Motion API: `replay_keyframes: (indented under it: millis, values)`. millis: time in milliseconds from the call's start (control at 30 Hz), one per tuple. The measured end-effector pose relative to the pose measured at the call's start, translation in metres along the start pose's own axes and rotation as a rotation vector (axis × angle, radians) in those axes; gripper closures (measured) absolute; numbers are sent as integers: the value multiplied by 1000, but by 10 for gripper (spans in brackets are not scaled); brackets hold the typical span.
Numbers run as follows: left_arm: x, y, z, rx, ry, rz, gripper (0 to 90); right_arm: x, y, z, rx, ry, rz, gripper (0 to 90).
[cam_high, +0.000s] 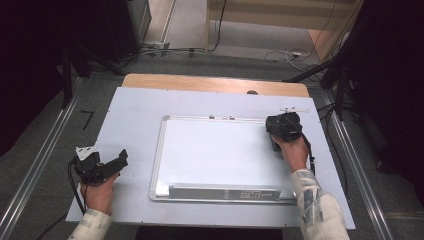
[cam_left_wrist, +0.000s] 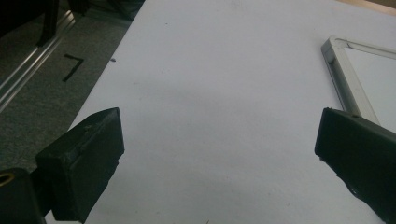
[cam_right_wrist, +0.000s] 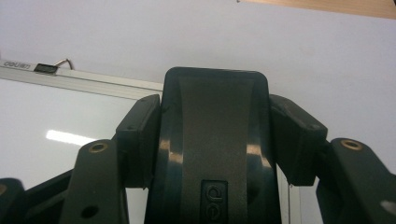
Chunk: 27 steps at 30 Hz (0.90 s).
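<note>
The right gripper (cam_right_wrist: 212, 140) pinched a dark plastic whiteboard eraser (cam_right_wrist: 215, 140) at the top right corner of the aluminium-framed whiteboard (cam_high: 220, 150) — it could slip if tilted. The left gripper (cam_left_wrist: 219, 140) hung spread, empty — over the grey table (cam_left_wrist: 210, 70).
</note>
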<state>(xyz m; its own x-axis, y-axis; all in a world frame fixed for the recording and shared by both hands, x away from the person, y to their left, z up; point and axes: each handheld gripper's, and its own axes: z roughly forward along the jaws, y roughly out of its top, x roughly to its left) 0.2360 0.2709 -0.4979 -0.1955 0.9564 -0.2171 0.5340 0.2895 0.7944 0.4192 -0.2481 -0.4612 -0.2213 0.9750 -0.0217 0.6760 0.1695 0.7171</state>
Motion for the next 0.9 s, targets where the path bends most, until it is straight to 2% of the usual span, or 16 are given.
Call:
replay_keyframes:
  millis: [167, 500, 633, 700, 800, 900]
  values:
    - [0, 0, 0, -2, -1, -2, 14, 0, -1, 6, 20, -19, 31, 378]
    - [1, 0, 0, 0, 1, -2, 14, 1, -3, 15, 25, -47, 41, 378]
    - [1, 0, 0, 0, 1, -4, 14, 1, -5, 19, 45, -61, 39, 379]
    - [1, 0, 0, 0, 1, -2, 14, 1, -6, 22, 67, -62, 51, 379]
    - [1, 0, 0, -1, 0, -3, 14, 0, -9, 23, 51, -60, 79, 376]
    - [2, 0, 0, 1, -2, -4, 14, 0, -9, 23, 59, -59, 88, 361]
